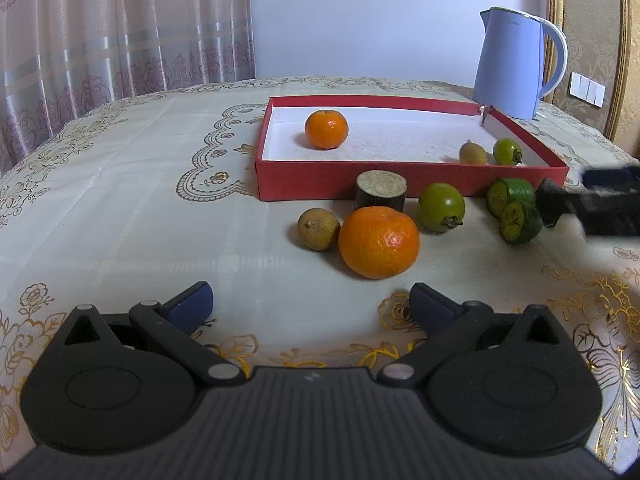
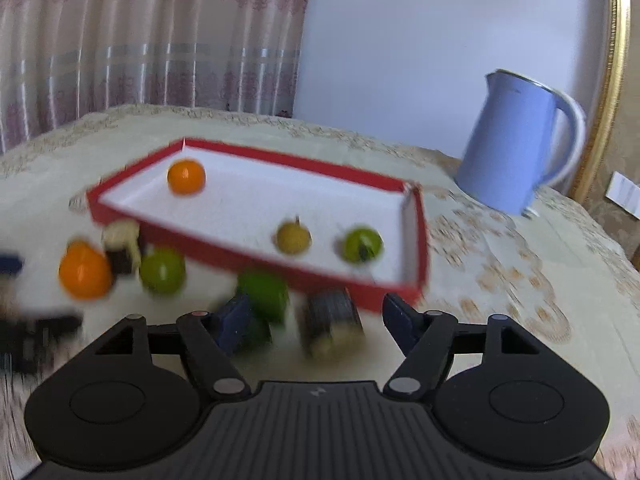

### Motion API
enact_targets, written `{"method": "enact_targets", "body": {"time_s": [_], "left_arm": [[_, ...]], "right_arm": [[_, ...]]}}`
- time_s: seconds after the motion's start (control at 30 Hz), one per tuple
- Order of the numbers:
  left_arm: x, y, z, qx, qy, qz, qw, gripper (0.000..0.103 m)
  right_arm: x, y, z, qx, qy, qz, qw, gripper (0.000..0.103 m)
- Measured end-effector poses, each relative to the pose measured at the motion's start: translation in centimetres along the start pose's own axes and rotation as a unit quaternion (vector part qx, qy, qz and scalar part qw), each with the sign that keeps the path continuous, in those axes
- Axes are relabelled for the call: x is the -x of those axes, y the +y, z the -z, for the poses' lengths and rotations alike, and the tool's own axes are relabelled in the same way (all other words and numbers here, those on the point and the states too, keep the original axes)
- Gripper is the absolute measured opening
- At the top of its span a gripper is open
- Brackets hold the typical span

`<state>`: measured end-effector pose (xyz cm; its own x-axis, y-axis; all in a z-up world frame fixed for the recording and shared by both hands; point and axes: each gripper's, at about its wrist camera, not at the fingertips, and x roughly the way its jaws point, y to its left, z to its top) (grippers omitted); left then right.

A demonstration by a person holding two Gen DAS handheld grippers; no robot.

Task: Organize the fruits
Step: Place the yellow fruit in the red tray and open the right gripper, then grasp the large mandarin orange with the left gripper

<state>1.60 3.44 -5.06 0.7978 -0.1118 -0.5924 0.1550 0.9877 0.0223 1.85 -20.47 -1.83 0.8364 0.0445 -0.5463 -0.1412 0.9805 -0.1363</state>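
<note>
A red box (image 1: pixel 332 182) holds a small orange (image 1: pixel 326 129), a brown fruit (image 1: pixel 473 153) and a green fruit (image 1: pixel 507 151). On the cloth in front of it lie a large orange (image 1: pixel 378 242), a brown fruit (image 1: pixel 318 229), a dark cut cylinder (image 1: pixel 381 191), a round green fruit (image 1: pixel 441 207) and green cut pieces (image 1: pixel 514 208). My left gripper (image 1: pixel 312 304) is open and empty, short of the large orange. My right gripper (image 2: pixel 316 318) is open; a blurred dark cylinder piece (image 2: pixel 332 320) lies between its fingers, untouched, with the green pieces (image 2: pixel 264 294) at the left finger.
A blue kettle (image 1: pixel 516 64) stands behind the box's far right corner. The table carries a cream cloth with gold flowers (image 1: pixel 120 200). Curtains hang at the back left. The right wrist view is motion-blurred.
</note>
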Motion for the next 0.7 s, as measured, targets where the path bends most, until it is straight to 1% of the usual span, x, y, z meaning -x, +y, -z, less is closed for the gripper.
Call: {"method": "enact_targets", "body": {"time_s": [0.13,0.23,0.3,0.43,0.47,0.5,0.57,0.67,0.7], "left_arm": [[-0.1,-0.2,0.1,-0.001,-0.002,-0.003,1.0000,0.103],[0.2,-0.6,0.2,-0.010,-0.008,-0.010,0.9999,0.103],[0.3,-0.7,0.2,-0.010,-0.009,-0.009,0.9999,0.103],[0.6,-0.5,-0.2,-0.001,-0.010,-0.002,0.9999,0.103],[0.8,-0.6,-0.3,0.002,-0.014,-0.002,0.9999,0.103],[1.0,-0.6,-0.6,0.010,-0.018,0.004,0.9998,0.103],[1.3,-0.7,-1.1,0.021,-0.023,0.016,0.9994,0.103],[1.2,-1.5,-1.9,0.018,-0.026,0.007,0.9995,0.098],[1.0,-1.8,-2.1,0.015,-0.023,0.005,0.9996,0.091]], "right_arm": [[1.2,-0.6,2.2,-0.011,0.004,0.015,1.000,0.072],[0.9,-1.2,2.9,-0.025,0.013,0.015,1.000,0.072],[0.5,-1.3,3.3,-0.028,0.019,0.012,0.999,0.072],[0.6,-1.4,3.5,-0.027,0.018,0.014,0.999,0.077],[0.5,-1.4,3.5,-0.027,0.018,0.017,0.999,0.082],[0.4,-1.4,3.6,-0.027,0.016,0.022,0.999,0.085],[0.3,-1.5,3.7,-0.033,0.016,0.025,0.999,0.087],[0.2,-1.9,3.8,-0.041,0.019,0.020,0.999,0.087],[0.2,-1.9,3.8,-0.043,0.020,0.019,0.999,0.087]]}}
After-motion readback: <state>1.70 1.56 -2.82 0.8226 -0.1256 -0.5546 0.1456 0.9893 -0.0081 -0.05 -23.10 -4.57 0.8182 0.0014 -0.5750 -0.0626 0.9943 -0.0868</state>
